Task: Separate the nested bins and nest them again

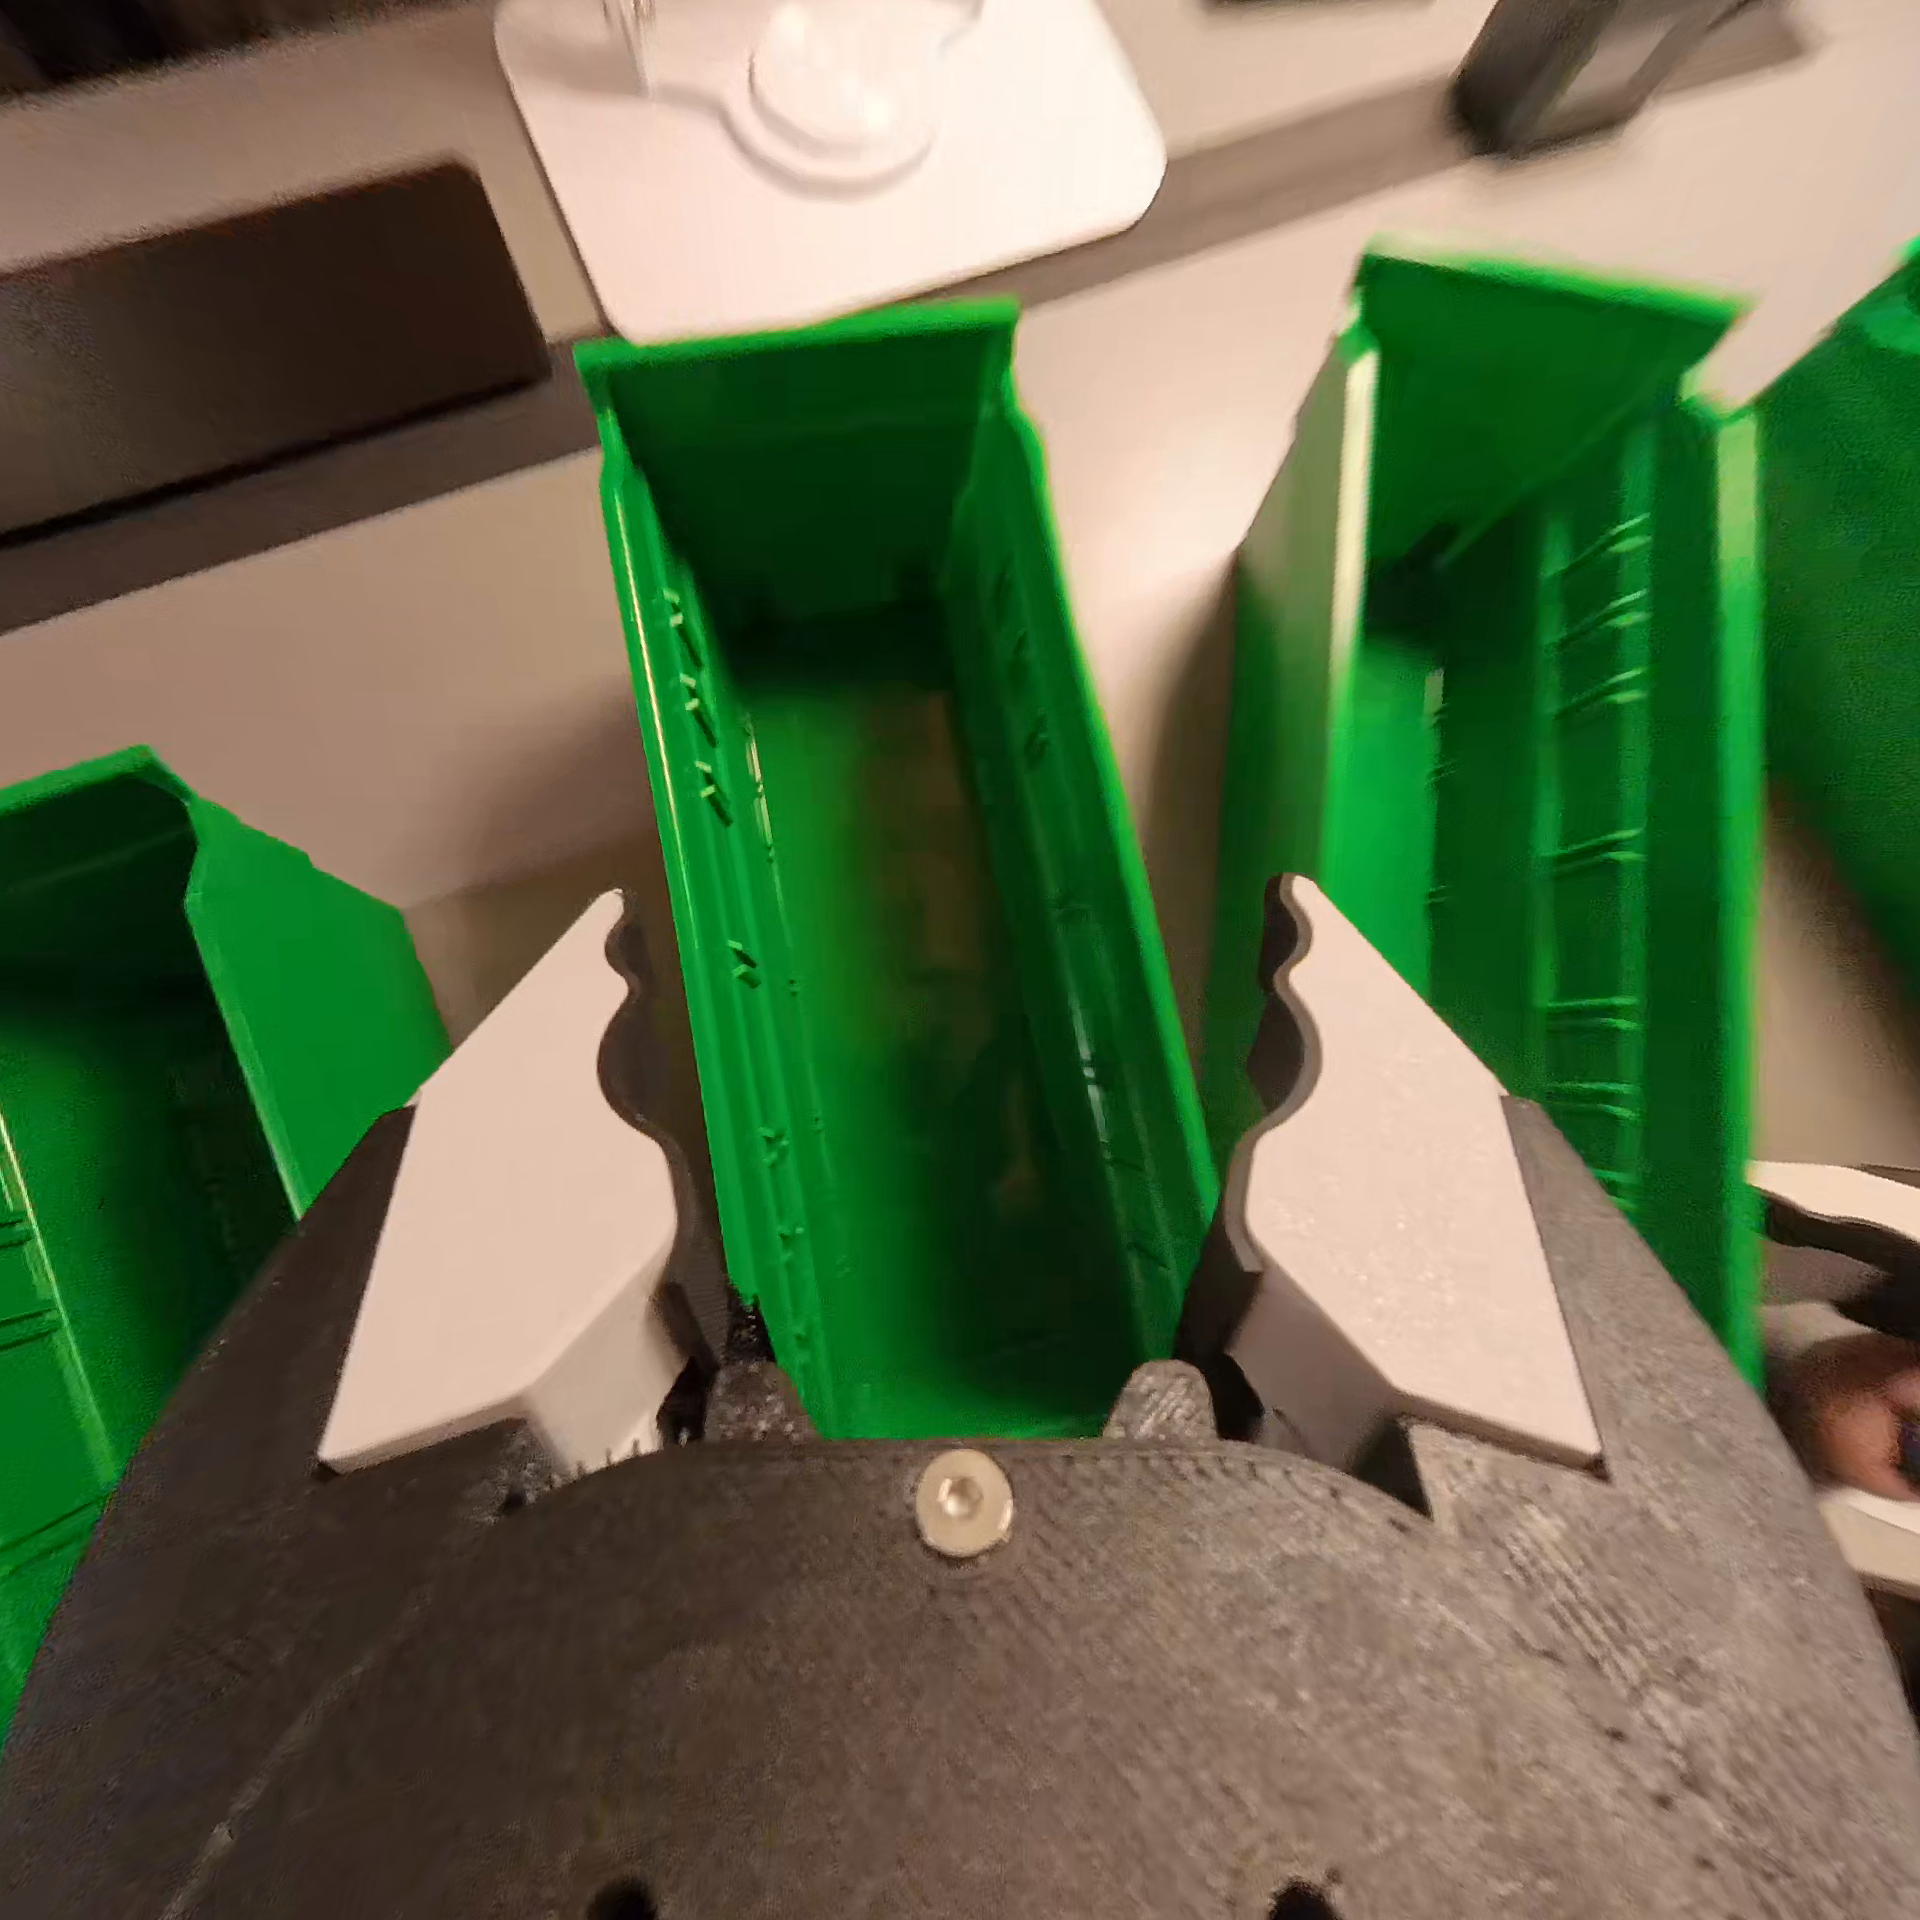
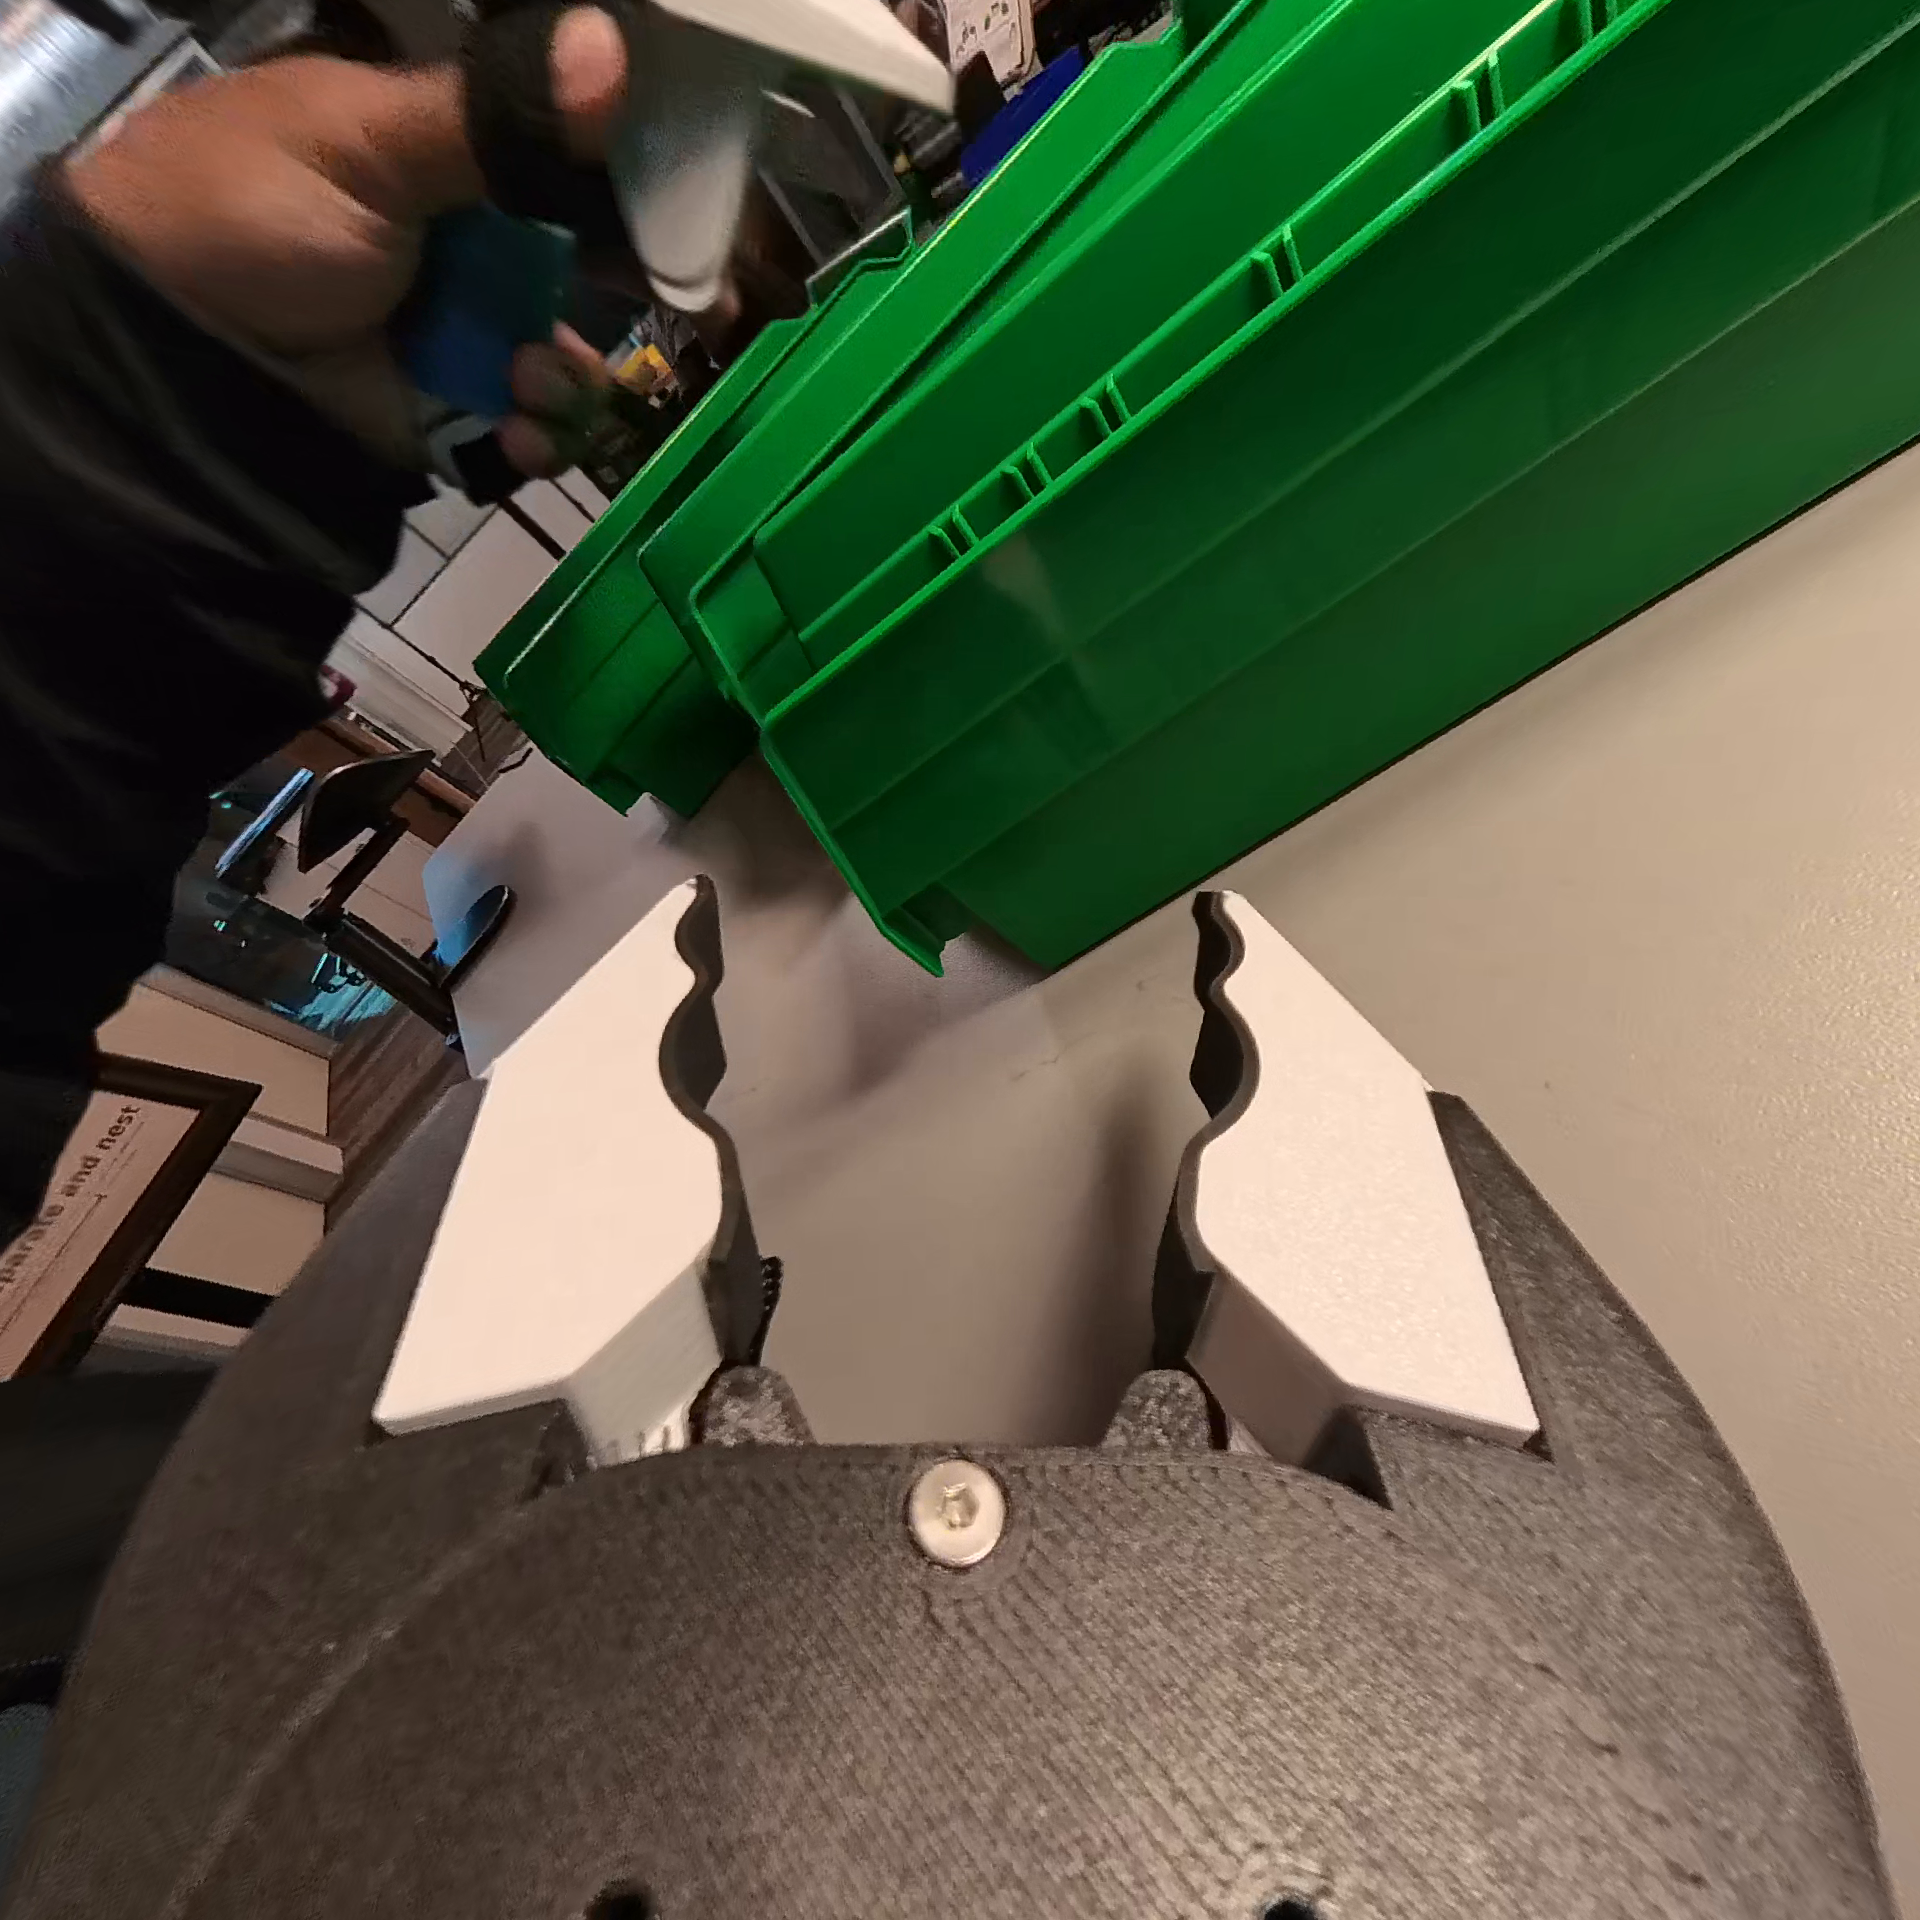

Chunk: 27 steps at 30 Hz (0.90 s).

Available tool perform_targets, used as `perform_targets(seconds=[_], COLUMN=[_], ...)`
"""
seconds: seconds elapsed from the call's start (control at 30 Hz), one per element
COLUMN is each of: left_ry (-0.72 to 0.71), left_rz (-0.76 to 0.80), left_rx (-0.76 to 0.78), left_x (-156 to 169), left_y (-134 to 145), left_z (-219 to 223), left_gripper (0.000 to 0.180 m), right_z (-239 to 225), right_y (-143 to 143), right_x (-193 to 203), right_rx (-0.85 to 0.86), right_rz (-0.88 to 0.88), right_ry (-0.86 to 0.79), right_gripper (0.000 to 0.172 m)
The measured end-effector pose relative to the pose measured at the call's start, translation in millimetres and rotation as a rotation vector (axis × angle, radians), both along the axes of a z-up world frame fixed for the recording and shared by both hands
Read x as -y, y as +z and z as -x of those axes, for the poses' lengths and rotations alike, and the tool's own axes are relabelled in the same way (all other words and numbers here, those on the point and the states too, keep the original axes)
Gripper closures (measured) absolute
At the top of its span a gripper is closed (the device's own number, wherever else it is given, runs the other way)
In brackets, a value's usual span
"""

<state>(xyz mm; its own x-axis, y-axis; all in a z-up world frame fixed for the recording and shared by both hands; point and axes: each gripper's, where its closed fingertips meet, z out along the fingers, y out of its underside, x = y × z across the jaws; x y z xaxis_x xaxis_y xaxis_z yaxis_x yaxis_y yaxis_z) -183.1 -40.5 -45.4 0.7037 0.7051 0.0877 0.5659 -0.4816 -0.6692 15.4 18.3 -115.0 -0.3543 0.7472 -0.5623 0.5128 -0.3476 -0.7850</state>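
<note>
Green plastic bin (image 1: pixel 883 831) sat between the left gripper's (image 1: pixel 951 904) spread fingers, unclamped, so lifting could drop it; right gripper's (image 2: pixel 956 904) fingers stood apart, empty.

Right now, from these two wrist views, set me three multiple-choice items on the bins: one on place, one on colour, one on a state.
1. Where does the middle bin lie in the left wrist view?
A. between the left hand-held gripper's fingers
B. on the white stand base
C. stacked inside the bin at the right

2. What colour are the bins?
A. blue
B. green
C. grey

3. How does the right hand-held gripper stand?
A. clamped on a bin rim
B. shut on nothing
C. open, nothing between its fingers

Answers:
1 A: the narrow bin runs between the two white fingers.
2 B: every bin, like the nearest one in the right wrist view, is bright green.
3 C: only bare table shows between its spread fingers.
</note>
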Motion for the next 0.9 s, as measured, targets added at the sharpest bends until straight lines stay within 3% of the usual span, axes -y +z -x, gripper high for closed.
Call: perform_targets(seconds=[0.03,0.17,0.33,0.47,0.7,0.8,0.9], left_ry=[-0.008,-0.057,-0.107,-0.104,-0.153,-0.167,-0.167], left_rz=[-0.056,-0.251,-0.515,-0.693,-0.662,-0.608,-0.622], left_rx=[-0.027,-0.106,-0.133,-0.217,-0.175,-0.211,-0.221], left_x=[1,20,44,55,58,62,65], left_y=[14,43,27,12,-38,-50,-48], left_z=[-9,-67,-140,-164,-182,-185,-182], left_gripper=[0.066,0.067,0.086,0.098,0.101,0.101,0.107], right_z=[0,2,7,13,10,-3,-7], right_y=[0,-1,-6,-19,-26,-22,-20], right_x=[0,-2,-2,2,-41,-82,-89], right_rx=[-0.001,-0.003,0.018,0.065,0.121,0.113,0.096], right_rz=[-0.006,-0.038,-0.096,-0.258,-0.364,-0.442,-0.424], right_ry=[-0.004,-0.025,-0.043,-0.064,-0.290,-0.438,-0.445], right_gripper=[0.078,0.074,0.068,0.065,0.068,0.071,0.073])
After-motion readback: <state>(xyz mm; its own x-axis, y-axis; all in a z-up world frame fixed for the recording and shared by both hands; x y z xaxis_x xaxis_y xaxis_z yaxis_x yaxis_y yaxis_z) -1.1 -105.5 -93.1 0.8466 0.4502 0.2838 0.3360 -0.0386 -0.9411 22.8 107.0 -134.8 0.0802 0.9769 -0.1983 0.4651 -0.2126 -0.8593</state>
